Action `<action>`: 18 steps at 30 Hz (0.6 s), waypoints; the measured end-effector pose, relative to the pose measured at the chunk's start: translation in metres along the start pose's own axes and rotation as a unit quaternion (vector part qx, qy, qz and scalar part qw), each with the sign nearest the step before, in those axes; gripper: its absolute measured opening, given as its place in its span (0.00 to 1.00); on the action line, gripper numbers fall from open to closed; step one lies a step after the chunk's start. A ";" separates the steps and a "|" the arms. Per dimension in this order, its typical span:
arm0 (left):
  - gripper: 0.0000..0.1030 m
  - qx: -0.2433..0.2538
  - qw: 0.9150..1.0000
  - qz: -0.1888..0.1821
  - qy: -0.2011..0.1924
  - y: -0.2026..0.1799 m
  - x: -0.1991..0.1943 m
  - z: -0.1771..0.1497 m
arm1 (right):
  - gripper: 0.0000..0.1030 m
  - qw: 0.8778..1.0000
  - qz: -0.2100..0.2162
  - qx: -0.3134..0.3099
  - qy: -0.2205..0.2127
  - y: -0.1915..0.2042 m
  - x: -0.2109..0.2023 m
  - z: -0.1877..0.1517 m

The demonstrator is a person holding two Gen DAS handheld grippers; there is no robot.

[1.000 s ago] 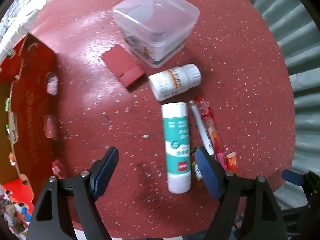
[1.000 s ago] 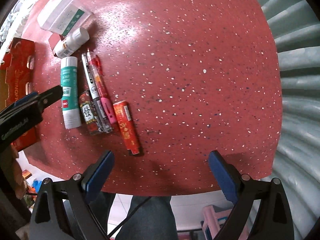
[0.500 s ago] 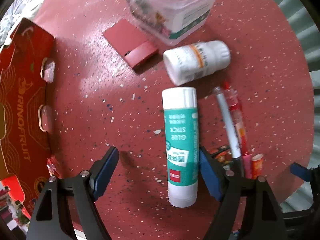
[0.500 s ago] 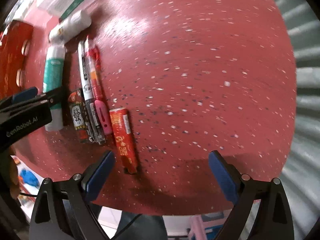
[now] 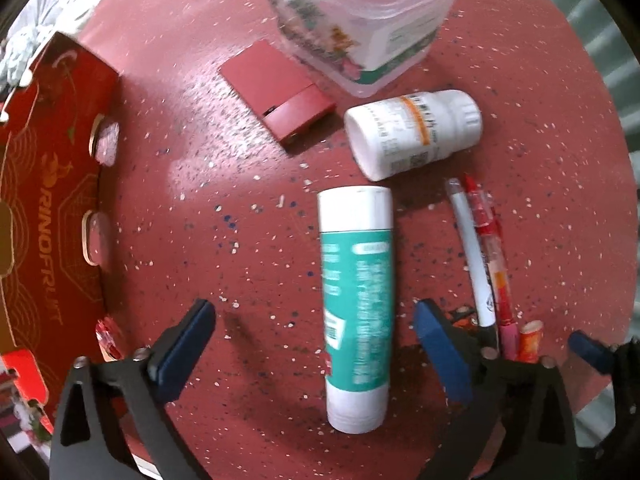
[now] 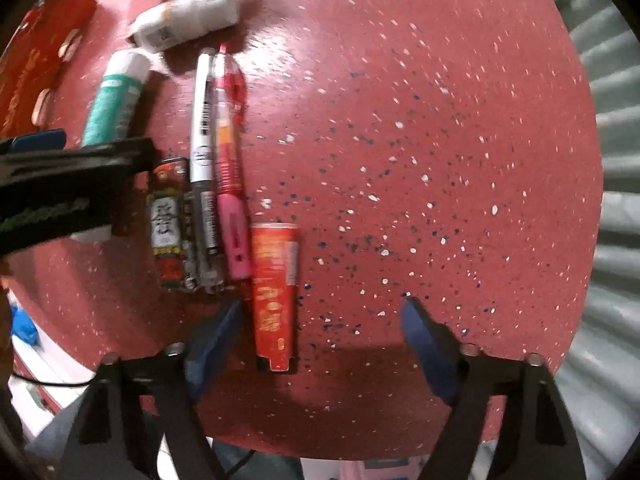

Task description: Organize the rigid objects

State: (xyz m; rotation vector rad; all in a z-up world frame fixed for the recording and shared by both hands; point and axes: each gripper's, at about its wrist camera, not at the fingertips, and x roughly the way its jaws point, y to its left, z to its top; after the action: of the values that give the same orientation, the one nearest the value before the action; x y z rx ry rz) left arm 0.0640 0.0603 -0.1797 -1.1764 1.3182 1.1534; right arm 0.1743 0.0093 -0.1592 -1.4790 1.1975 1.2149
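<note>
Your left gripper [image 5: 314, 344] is standing wide apart over the red tabletop [image 5: 540, 152], and its jaws have just been opening; the glue stick [image 5: 356, 300] is lying between the pads, but neither pad is touching it. Your right gripper [image 6: 322, 344] is also apart, its jaws have just been closing, and the red tube [image 6: 275, 292] is lying flat between them near the front edge, close to the left pad; I cannot tell if it is touching. Compared with one second ago, both grippers are sitting lower and the objects are looking bigger. The white bottle [image 5: 416, 132] and the clear container [image 5: 364, 20] are lying toward the far edge.
</note>
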 end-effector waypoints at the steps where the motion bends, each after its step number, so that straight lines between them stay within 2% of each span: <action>1: 0.98 -0.009 1.000 -0.005 0.005 0.002 0.002 0.000 | 0.60 1.000 -0.002 -0.007 -0.005 0.002 -0.002 -0.005; 2: 0.98 -0.012 1.000 -0.007 0.007 0.002 0.002 0.000 | 0.58 1.000 -0.001 -0.006 -0.007 0.001 -0.003 -0.005; 3: 0.98 -0.011 1.000 -0.006 0.007 0.003 0.003 -0.001 | 0.51 1.000 0.002 0.000 -0.008 -0.004 -0.005 -0.006; 4: 0.98 -0.006 1.000 -0.003 0.005 0.002 0.003 -0.001 | 0.50 1.000 0.002 0.007 -0.010 -0.008 -0.006 -0.006; 6: 0.98 0.007 1.000 0.005 -0.002 -0.003 0.002 -0.001 | 0.50 1.000 -0.011 0.026 -0.013 -0.019 -0.006 -0.006; 9: 0.98 0.018 1.000 -0.003 -0.003 -0.012 0.001 0.002 | 0.50 0.999 0.005 0.049 -0.008 -0.033 -0.004 -0.003; 12: 0.99 0.018 1.000 -0.010 -0.006 -0.024 0.000 0.004 | 0.50 0.999 0.005 0.039 -0.004 -0.032 -0.003 0.001; 15: 1.00 0.004 0.999 -0.040 0.001 -0.031 0.005 0.006 | 0.50 0.999 0.008 0.034 -0.005 -0.031 -0.003 0.001; 18: 1.00 0.000 0.999 -0.039 0.001 -0.034 0.006 0.007 | 0.50 1.000 0.010 0.023 -0.007 -0.035 -0.006 0.000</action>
State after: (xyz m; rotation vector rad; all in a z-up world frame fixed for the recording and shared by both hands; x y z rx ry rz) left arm 0.0983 0.0640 -0.1874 -1.2180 1.2630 1.0970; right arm 0.2083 0.0161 -0.1523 -1.4263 1.2263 1.2023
